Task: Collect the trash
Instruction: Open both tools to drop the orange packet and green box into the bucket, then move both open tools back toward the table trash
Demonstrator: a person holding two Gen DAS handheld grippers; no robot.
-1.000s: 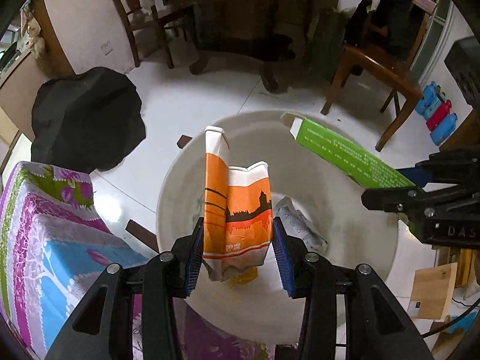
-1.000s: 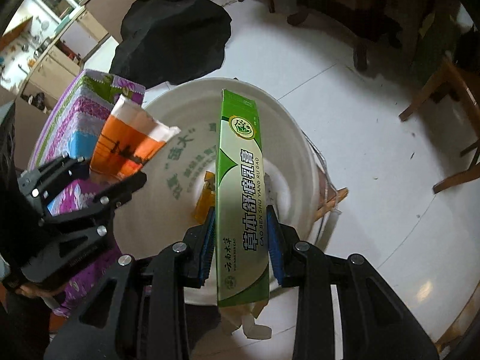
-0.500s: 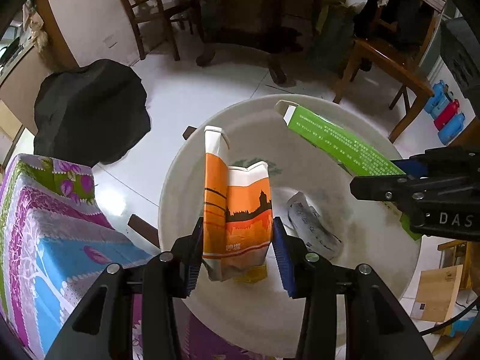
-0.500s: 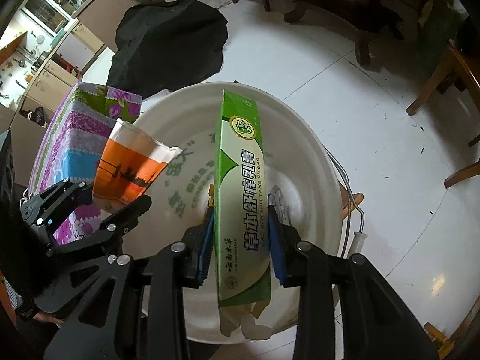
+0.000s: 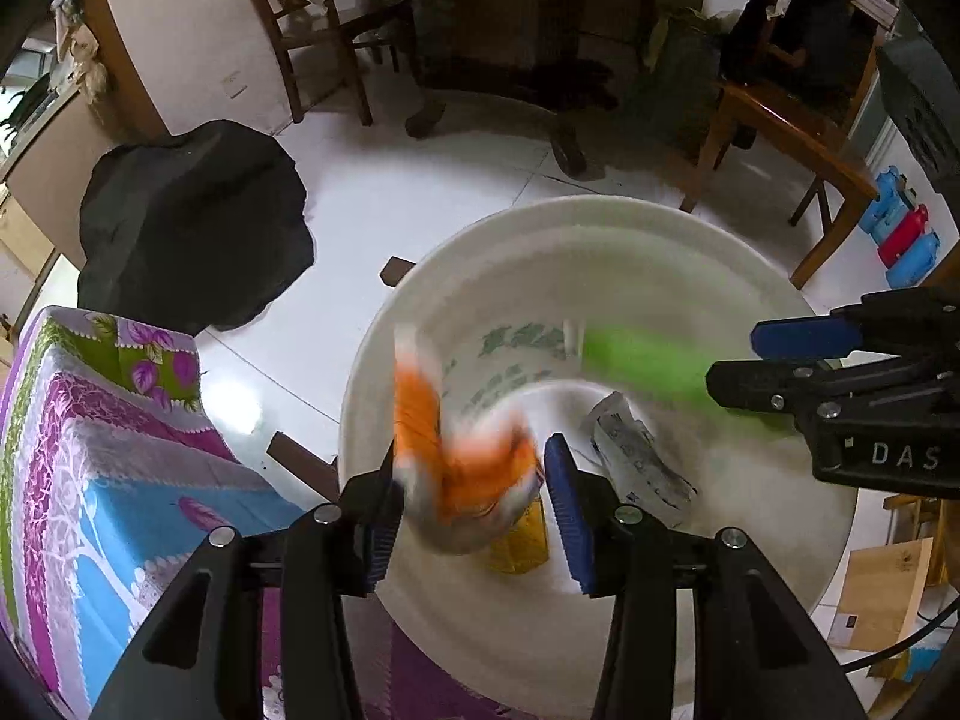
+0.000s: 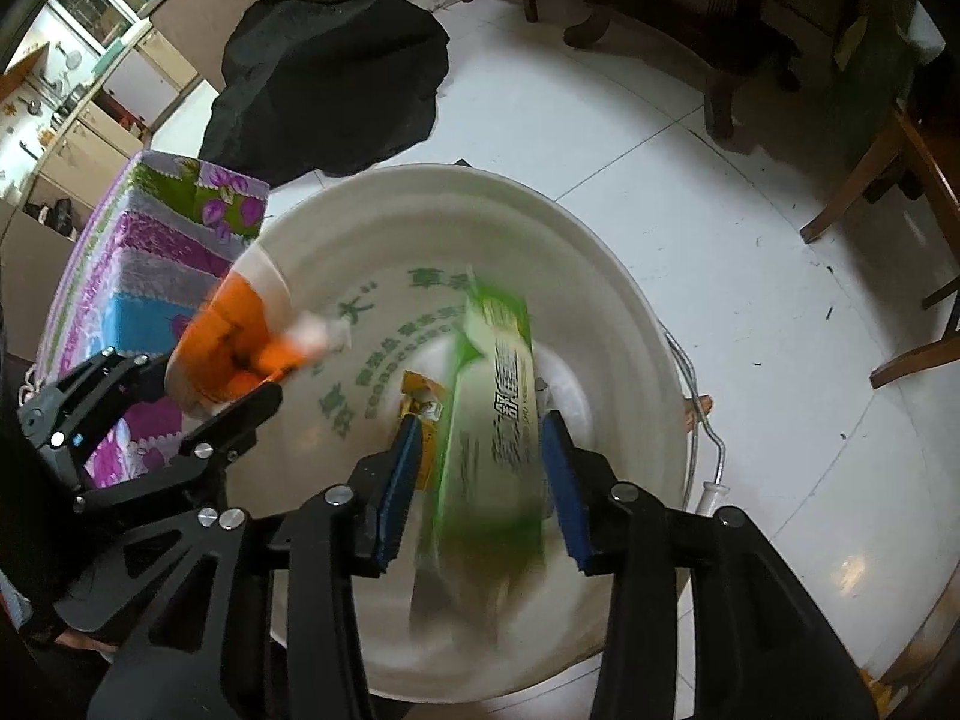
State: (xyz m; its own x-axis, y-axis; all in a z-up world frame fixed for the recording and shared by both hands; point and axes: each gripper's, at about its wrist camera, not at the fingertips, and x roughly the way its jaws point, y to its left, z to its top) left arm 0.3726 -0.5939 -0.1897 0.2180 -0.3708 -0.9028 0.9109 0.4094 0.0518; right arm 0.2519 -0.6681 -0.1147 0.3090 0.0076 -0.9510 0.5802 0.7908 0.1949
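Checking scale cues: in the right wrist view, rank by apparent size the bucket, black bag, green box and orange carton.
1. Bucket.
2. Black bag.
3. Green box.
4. Orange carton.
Box and carton are motion-blurred; the box sits nearer the camera, so their order is unsure.

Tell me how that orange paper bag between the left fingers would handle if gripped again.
The orange paper bag looks thin and creased, so it would probably crumple rather than stay stiff. Blurred between the spread left gripper fingers above the white bucket, it seems light and likely to flutter down. Its paper surface probably isn't slippery.
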